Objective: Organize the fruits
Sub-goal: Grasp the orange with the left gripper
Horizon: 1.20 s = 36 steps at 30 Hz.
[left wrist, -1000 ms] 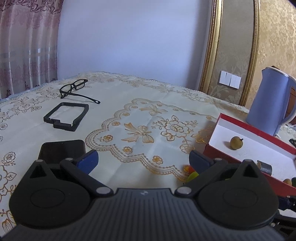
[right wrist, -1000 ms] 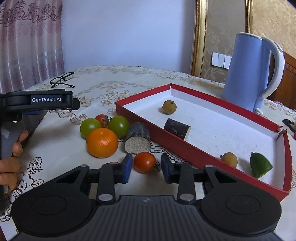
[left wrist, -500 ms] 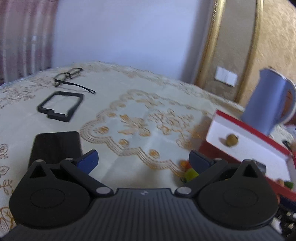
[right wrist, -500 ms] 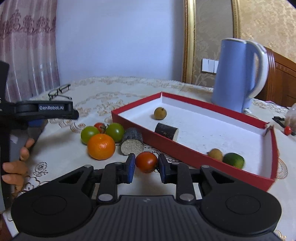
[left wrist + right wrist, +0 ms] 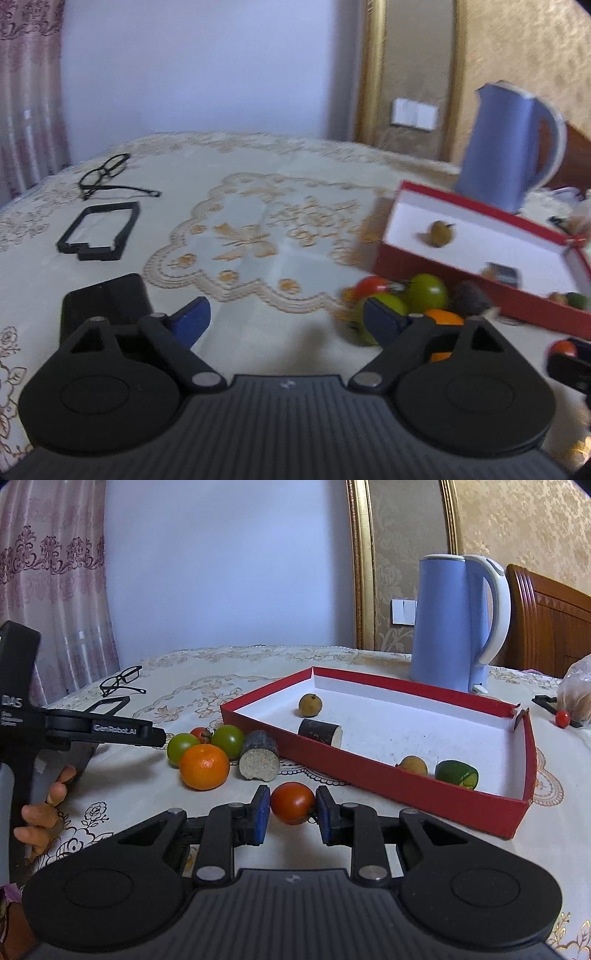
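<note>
Two grippers work over a table [image 5: 554, 853] under a cream lace cloth, with fruit gathered near its middle. At the far left of the right wrist view a hand [image 5: 40, 812] grips the handle of the left gripper [image 5: 284, 314], whose blue pads stand wide apart with only bare cloth between them; its jaws have just been closing a little. Beyond that gripper lie a pair of glasses [image 5: 120, 681] and a black frame [image 5: 99, 234], and a dark phone [image 5: 105, 304] sits just beside its left finger. Moving right, a cluster rests on the cloth outside the box: two green tomatoes [image 5: 181, 746], a small red one half hidden behind them, an orange [image 5: 204, 767] in front, and a dark cut chunk [image 5: 259, 755] with a pale face, touching or nearly touching each other. In front of these, the right gripper [image 5: 291, 814] is clamped on a red tomato [image 5: 292, 802], a pad pressed to each side, just short of the near wall of the red box [image 5: 369, 775]. Inside the white-lined box are a brown round fruit [image 5: 310, 705], a second dark chunk [image 5: 320, 732], another small brown fruit [image 5: 413, 765] and a green lime [image 5: 457, 773]. Behind the box stands a blue kettle [image 5: 450, 624]; at the far right lie a tiny red fruit [image 5: 562, 718] and a plastic bag [image 5: 576, 694].
</note>
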Each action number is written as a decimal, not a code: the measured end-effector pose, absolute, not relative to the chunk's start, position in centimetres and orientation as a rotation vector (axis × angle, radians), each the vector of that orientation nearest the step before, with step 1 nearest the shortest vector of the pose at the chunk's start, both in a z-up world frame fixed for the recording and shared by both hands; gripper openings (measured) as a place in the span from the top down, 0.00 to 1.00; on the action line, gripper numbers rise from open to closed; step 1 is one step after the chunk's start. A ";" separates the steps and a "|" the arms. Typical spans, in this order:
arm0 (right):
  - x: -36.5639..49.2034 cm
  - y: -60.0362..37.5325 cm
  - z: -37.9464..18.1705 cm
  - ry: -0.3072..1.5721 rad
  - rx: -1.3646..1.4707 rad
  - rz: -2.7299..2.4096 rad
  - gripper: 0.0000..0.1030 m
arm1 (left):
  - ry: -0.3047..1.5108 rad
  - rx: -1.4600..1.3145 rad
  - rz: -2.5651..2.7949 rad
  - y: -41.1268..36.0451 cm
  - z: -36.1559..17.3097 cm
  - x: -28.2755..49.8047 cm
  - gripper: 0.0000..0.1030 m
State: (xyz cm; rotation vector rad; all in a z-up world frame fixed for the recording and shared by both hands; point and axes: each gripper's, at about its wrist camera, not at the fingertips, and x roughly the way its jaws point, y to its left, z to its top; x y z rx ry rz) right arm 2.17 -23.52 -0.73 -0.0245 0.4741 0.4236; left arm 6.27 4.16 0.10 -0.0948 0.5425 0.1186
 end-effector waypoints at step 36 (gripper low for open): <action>1.6 -25.1 -0.8 0.454 0.017 0.408 0.75 | 0.557 -0.047 -0.189 -0.7 0.1 4.7 0.62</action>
